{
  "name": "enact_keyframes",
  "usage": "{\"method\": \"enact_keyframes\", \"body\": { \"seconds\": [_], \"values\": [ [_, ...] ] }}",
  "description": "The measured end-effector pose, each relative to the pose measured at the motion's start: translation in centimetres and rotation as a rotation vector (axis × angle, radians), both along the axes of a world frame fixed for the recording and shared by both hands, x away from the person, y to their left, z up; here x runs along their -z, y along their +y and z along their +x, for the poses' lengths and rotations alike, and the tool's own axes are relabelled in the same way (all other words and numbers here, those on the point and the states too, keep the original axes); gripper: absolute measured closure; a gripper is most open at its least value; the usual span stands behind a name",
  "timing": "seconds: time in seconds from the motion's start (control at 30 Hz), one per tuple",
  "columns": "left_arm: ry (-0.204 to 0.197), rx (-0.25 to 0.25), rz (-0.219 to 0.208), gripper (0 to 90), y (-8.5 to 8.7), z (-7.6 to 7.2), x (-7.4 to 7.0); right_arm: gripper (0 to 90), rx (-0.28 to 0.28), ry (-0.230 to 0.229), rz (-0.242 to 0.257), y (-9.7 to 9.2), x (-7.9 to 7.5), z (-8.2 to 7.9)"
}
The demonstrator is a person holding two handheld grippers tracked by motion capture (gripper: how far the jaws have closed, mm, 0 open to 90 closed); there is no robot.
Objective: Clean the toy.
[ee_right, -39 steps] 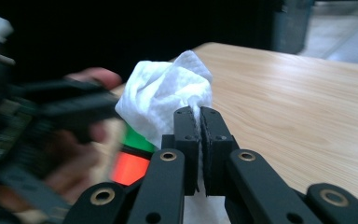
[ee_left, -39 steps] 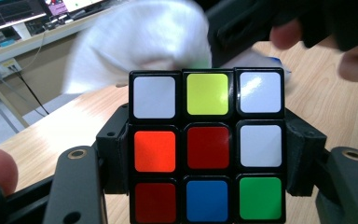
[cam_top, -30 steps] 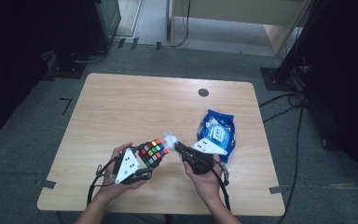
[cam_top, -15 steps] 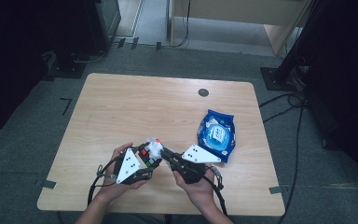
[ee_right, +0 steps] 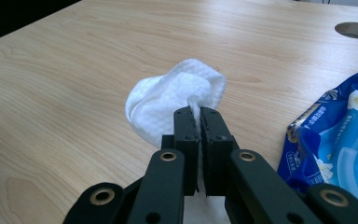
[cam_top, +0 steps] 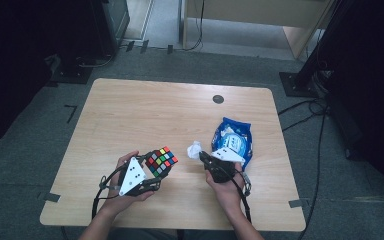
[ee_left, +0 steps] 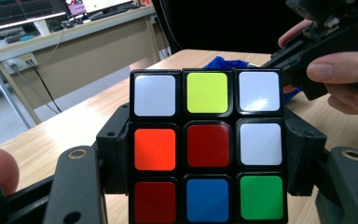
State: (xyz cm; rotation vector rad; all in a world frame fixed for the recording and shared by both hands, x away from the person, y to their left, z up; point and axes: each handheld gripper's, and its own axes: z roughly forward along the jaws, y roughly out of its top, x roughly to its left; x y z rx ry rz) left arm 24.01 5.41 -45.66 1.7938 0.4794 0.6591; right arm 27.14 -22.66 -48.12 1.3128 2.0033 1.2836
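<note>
A colour cube (cam_top: 161,160) (ee_left: 207,144) is clamped between the jaws of my left gripper (cam_top: 155,167) (ee_left: 207,163), held just above the table (cam_top: 145,115) at the front left. Its face toward the camera shows white, yellow, red, orange, blue and green squares. My right gripper (cam_top: 203,156) (ee_right: 199,114) is shut on a crumpled white wipe (cam_top: 194,149) (ee_right: 168,100), which hangs close over the wood to the right of the cube. The two grippers are apart, with a small gap between cube and wipe.
A blue pack of wipes (cam_top: 232,141) (ee_right: 335,144) lies on the table right of my right hand. A round cable hole (cam_top: 218,99) (ee_right: 356,30) sits near the far edge. Cables trail from both grippers toward the front edge.
My right gripper with the wipe went left against the cube, then drew back right and down. The left gripper and cube stayed where they were.
</note>
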Motion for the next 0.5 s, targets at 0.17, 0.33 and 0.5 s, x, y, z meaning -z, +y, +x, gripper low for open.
{"method": "enact_keyframes", "body": {
  "seconds": [0.17,0.33,0.5],
  "values": [
    [-0.001,0.000,0.002,34.3,0.0,0.0,0.0,86.3,-0.012,0.010,-0.001,0.4,0.2,0.0],
    [0.003,-0.003,0.005,34.3,0.0,0.1,0.1,55.8,0.033,0.000,0.022,0.2,-0.2,0.0],
    [0.006,-0.005,0.013,34.3,-0.1,0.1,0.3,49.5,-0.002,-0.019,0.086,0.5,-1.6,-0.6]
  ]
}}
